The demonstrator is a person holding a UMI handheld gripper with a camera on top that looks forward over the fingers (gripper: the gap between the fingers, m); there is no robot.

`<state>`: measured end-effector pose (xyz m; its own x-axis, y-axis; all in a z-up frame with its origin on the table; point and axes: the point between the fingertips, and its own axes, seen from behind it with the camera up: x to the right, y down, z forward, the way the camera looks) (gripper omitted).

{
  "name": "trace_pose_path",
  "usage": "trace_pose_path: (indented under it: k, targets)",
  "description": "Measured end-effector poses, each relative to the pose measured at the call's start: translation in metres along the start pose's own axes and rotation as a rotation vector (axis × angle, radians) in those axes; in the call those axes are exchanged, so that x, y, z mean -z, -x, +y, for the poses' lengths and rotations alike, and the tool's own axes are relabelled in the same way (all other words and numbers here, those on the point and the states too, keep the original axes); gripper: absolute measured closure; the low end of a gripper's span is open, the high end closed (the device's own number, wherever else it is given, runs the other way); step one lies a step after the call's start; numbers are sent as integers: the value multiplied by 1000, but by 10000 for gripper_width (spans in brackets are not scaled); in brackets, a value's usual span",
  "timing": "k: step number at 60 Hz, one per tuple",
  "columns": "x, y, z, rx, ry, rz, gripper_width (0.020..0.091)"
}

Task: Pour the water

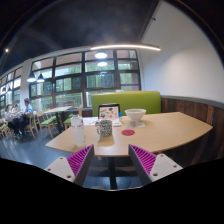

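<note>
Tongs [110,160] spread, empty, facing worktop [165,130]. At 11 o'clock, clear jug [77,132]; at 12, white bowl [134,116]. Best approach: level, centred on jug.

Your gripper [111,160] hangs well back from the wooden table [165,131], its 2 pink-padded fingers [80,160] spread wide with nothing between them. Beyond the fingers, on the table, you see a clear bottle [77,131], a small patterned cup [104,128] just beside it, a red coaster [128,131] and a white bowl [135,116]. A green bench [128,101] backs the table. People [20,108] sit at distant tables by the windows [85,75].
</note>
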<state>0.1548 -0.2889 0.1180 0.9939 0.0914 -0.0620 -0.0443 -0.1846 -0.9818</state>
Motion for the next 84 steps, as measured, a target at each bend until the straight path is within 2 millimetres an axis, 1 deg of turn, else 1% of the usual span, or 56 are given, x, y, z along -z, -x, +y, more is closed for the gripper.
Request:
trace_pose_path:
  k: [7,13,15,16,17,19,23,27,28,30,33,34,35,36,40,43,44,47,50,52,53,58,62,65,69,70,71,73,76,78,79,80,82,84]
  targets:
    - [0,-6,-1,21,-6,23,304]
    - [2,-1,0,44,0,14,303]
    - [0,3,0,52,-1,7,304]
    - [-5,4,1,57,-4,1,303]
    - [-4,7,1,61,-5,-3,303]
    - [-12,10,2,68,-5,-9,304]
    - [-21,28,3,79,-7,-29,302]
    - [-38,47,4,83,-11,-57,303]
    - [-45,52,6,84,-11,-64,304]
    - [-54,68,4,86,-11,-82,303]
    - [-72,86,3,83,-16,-105,304]
    - [-79,90,3,81,-21,-114,304]
    - [-81,96,2,79,-25,-121,306]
    - [-91,104,1,76,-28,-125,305]
    - [-117,129,1,70,-26,-151,304]
    - [-132,143,4,68,-15,-162,301]
    - [-139,152,2,68,-12,-163,301]
    - [-158,165,2,71,-1,-160,300]
    - [-177,171,0,85,7,-139,301]
    - [-188,167,2,99,8,-120,301]
    - [-195,171,1,104,9,-105,299]
    - [-221,177,-2,137,6,-63,297]
    - [-237,185,-2,150,2,-61,295]
    - [-250,191,-5,156,-8,-54,278]
    - [-268,192,-10,172,-33,-14,281]
    - [-273,190,-10,178,-34,-4,286]
    - [-277,190,-11,183,-34,8,366]
    - [-283,185,-10,202,-40,45,525]
    - [-285,184,-12,204,-80,69,530]
    - [-287,186,-11,200,-96,74,565]
    - [-287,188,-13,189,-103,73,563]
    - [-286,188,-12,177,-108,73,587]
    - [-290,181,-10,141,-100,69,610]
    - [-290,182,-10,111,-94,62,635]
